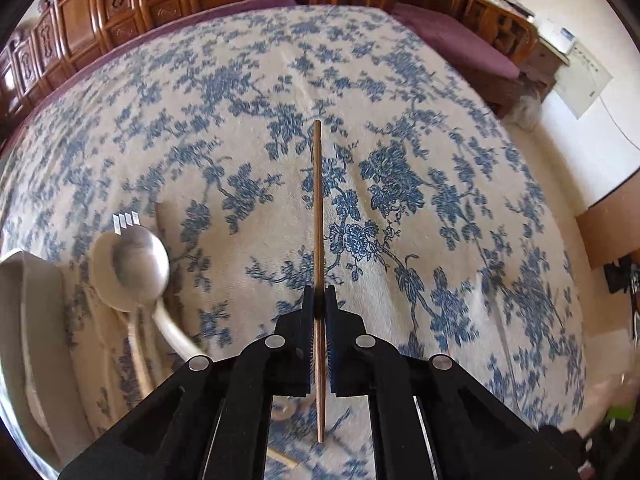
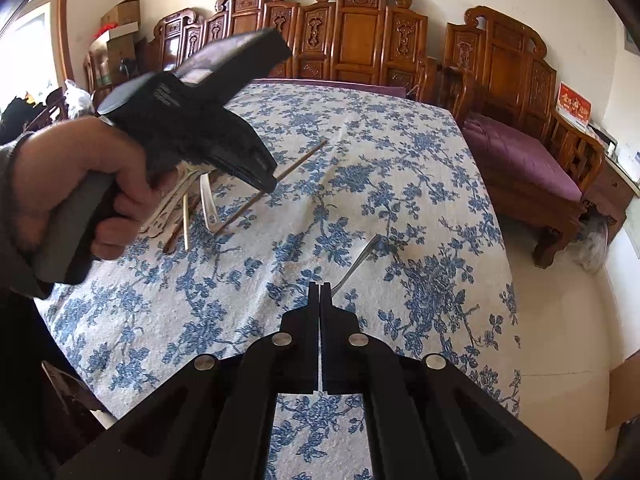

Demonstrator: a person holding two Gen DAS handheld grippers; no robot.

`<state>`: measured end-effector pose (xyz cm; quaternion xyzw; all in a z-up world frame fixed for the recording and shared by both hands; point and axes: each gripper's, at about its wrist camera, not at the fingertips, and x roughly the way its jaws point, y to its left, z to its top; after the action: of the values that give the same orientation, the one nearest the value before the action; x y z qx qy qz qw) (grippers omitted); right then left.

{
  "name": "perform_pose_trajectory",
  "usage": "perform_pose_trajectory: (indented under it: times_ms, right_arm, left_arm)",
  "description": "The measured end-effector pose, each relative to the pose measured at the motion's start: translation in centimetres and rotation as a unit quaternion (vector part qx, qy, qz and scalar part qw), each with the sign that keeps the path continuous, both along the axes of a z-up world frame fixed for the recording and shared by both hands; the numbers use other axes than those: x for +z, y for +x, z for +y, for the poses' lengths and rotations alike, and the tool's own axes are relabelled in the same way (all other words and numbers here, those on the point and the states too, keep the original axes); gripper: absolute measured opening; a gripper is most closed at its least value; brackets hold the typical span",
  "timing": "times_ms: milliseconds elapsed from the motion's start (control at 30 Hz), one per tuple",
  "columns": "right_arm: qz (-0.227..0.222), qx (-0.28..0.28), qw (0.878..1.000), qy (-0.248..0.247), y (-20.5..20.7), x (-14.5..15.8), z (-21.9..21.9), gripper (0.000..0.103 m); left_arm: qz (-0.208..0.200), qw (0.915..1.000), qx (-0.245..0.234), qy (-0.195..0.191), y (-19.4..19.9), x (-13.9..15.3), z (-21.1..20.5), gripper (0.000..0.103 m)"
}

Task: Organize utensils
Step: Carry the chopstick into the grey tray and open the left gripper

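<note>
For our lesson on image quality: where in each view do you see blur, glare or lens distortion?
Left wrist view: the metal spoon at the left edge is smeared by motion blur and shines with glare, while the chopstick in the left tongs stays sharp. Right wrist view: the left tongs look slightly blurred, a window glares at top left, and the fisheye bends the tablecloth edges.

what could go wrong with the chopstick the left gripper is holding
1. The chopstick is pinched near its thin end by the left gripper, so most of its length sticks out and it may pivot or slip.
2. Its long end could knock the spoon on the way down.
</note>
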<state>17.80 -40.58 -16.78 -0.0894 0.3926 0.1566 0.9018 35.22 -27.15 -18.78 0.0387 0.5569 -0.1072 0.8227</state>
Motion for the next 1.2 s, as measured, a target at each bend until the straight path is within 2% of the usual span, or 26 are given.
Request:
perform_pose_trajectory:
  times_ms: [200,367,633,867,1200]
  right_arm:
    - [-0.01,0.023,1.0,-0.003,0.0,1.6,2.3,0.001]
    - [-0.02,0.04,0.999,0.001,0.3,3.1,4.9,0.001]
    - [-0.041,0.068,0.997,0.008,0.8,4.9,9.6,0.001]
    - [-0.057,0.091,0.994,0.01,1.1,6.0,14.2,0.001]
    - [-0.066,0.132,0.989,0.014,1.2,6.5,20.0,0.001]
  left_arm:
    - [-0.029,0.9994,-0.019,-0.006,-1.2,3.6,2.8,0.004]
    - [-0.051,0.9984,-0.024,-0.005,-2.6,6.4,7.1,0.004]
    - [-0.069,0.9975,-0.012,0.004,-4.1,8.7,14.4,0.004]
    - [-0.056,0.9984,-0.001,-0.001,-4.7,8.2,20.4,0.004]
    - [-0.029,0.9994,0.018,0.01,-5.3,4.9,26.7,0.004]
